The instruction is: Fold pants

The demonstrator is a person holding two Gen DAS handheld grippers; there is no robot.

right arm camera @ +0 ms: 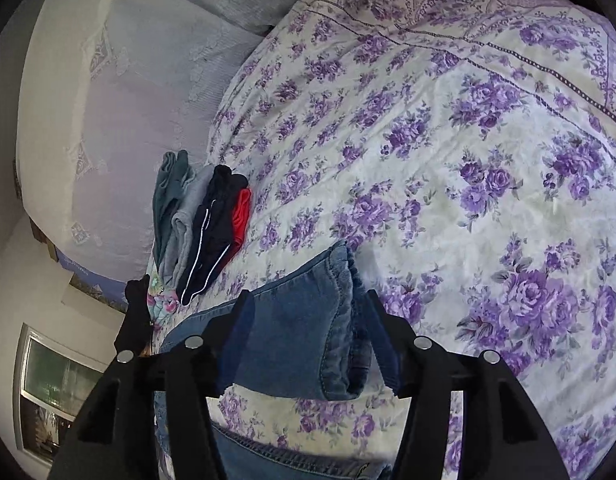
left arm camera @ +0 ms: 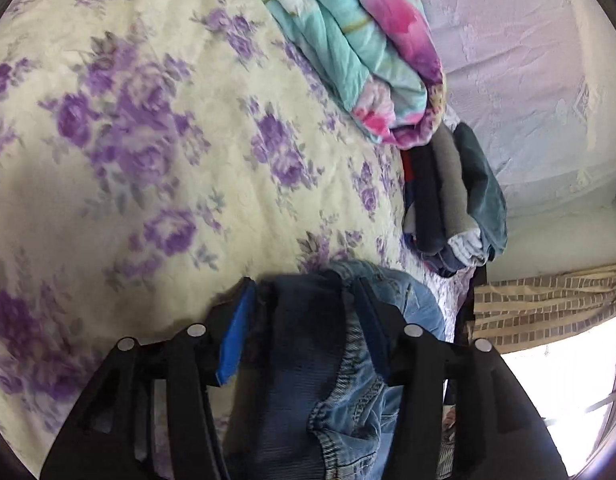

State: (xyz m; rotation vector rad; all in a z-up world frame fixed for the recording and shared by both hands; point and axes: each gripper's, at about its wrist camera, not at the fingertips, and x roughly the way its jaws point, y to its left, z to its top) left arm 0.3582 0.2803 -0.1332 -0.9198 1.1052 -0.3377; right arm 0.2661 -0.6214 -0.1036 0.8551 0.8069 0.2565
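The pants (left arm camera: 308,360) lie between the parted fingers of the left claw (left arm camera: 304,312) and right claw (right arm camera: 308,320).

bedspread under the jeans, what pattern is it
Purple roses with grey-green leaves on a cream ground; the bedspread shows sharpest in the right wrist view.

Bed (right arm camera: 447,168) covered by cream spread with purple rose print, slightly wrinkled. Jeans (right arm camera: 292,344) lie on the spread at the near edge, elastic waistband bunched. Stack of folded clothes (right arm camera: 200,224) sits on the spread near the bed's edge: teal, grey, navy with white piping, red. Rumpled teal-and-pink quilt (left arm camera: 359,52) lies on the spread further back, just beside the stack. Pale lavender embossed cloth (left arm camera: 519,80) beyond the bed edge.
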